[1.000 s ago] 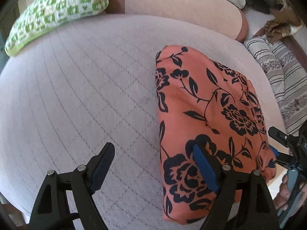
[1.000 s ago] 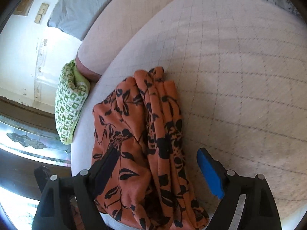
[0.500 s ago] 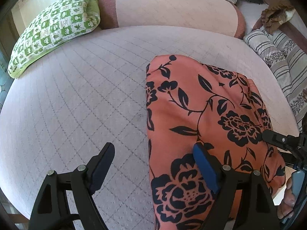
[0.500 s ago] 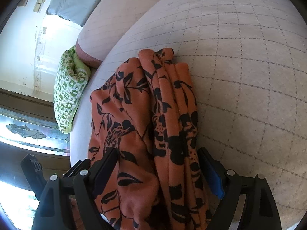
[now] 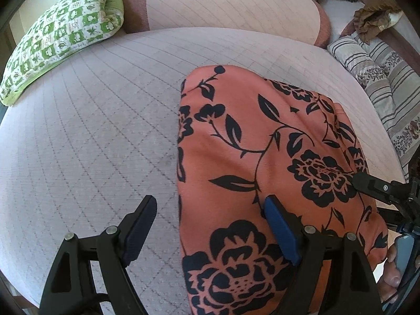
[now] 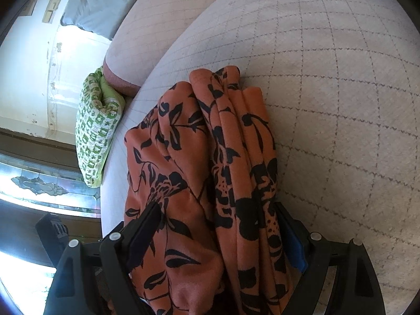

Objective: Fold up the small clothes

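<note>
A folded orange garment with black flowers (image 5: 262, 157) lies on the pale quilted bed (image 5: 92, 131). My left gripper (image 5: 210, 225) is open above the garment's left edge, its right finger over the cloth, its left finger over bare bed. My right gripper (image 6: 218, 233) is open, with its jaws on either side of the garment's stacked folds (image 6: 223, 157) at the near end; the cloth fills the gap between them. The right gripper's tip (image 5: 372, 183) shows at the garment's right edge in the left wrist view.
A green-and-white checked pillow (image 5: 60, 36) lies at the far left, a pink bolster (image 5: 223, 2) along the back. A striped cushion (image 5: 380, 78) sits at the right. A window (image 6: 39, 183) is beyond the bed edge.
My right gripper has moved forward, so the folds now sit deep between its jaws. The left gripper has drawn closer to the garment; the cloth looks larger.
</note>
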Demonstrator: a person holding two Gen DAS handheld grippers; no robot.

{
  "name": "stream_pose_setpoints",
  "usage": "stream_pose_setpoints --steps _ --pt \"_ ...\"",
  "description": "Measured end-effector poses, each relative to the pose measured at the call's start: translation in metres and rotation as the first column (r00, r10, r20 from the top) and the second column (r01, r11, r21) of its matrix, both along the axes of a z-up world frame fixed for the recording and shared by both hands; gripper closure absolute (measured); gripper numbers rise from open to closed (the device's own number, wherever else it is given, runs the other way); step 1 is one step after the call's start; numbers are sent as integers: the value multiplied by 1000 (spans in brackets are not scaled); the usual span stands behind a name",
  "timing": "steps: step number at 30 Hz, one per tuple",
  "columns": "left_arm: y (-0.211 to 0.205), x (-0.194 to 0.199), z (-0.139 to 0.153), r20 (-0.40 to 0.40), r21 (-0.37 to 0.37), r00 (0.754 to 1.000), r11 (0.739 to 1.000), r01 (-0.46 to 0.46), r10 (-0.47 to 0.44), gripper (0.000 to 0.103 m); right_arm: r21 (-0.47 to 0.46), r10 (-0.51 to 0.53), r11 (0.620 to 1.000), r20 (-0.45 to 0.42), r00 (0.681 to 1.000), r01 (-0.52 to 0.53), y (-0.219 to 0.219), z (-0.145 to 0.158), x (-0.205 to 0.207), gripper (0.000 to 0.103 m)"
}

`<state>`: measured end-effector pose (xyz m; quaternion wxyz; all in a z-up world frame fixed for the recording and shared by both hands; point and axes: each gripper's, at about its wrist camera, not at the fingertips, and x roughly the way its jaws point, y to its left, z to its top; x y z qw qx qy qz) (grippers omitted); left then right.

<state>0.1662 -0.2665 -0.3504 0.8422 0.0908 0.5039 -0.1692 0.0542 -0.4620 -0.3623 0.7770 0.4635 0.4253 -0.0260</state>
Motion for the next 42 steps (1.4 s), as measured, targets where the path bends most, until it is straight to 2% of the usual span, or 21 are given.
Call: stream_pose_setpoints --steps 15,19,21,22,23,25,27,28,30,32,36,42 --pt "-8 11 -19 -57 -55 998 998 -7 4 18 31 3 1000 8 1000 -4 -7 -8 5 16" --pt "-6 17 -24 -103 -90 995 996 -15 5 18 9 14 1000 15 1000 -14 -5 -8 5 16" --pt "-7 19 -25 -110 -98 994 995 -7 -4 19 -38 25 999 10 1000 -25 1 -5 6 21" --pt "-7 19 -24 -112 -105 994 994 -1 -11 25 -63 26 998 6 1000 -25 4 -4 7 27" --pt "-6 18 -24 -114 -114 993 993 7 -20 26 -77 30 997 6 1000 -30 6 -2 7 30" --pt "-8 18 -22 -108 -112 994 994 13 -25 30 -90 48 995 9 999 -47 11 -1 9 43" --pt "-8 18 -21 -110 -118 994 993 10 -23 36 -118 56 991 13 998 -55 17 4 11 47" --pt "-7 19 -19 -112 -125 994 992 4 -18 44 -134 62 989 21 998 -58 20 7 12 49" --pt "-7 20 -11 -105 -134 994 991 11 -26 53 -154 67 986 35 997 -61 24 11 14 50" --pt "-7 23 -5 -97 -134 994 991 28 -41 56 -147 72 987 63 995 -62 27 17 16 51" --pt "-4 24 8 -90 -146 995 989 37 -51 59 -150 91 986 119 989 -73 39 31 25 51" --pt "13 26 35 -8 -134 1000 991 18 -19 60 -166 150 979 189 970 -118 68 50 51 51"
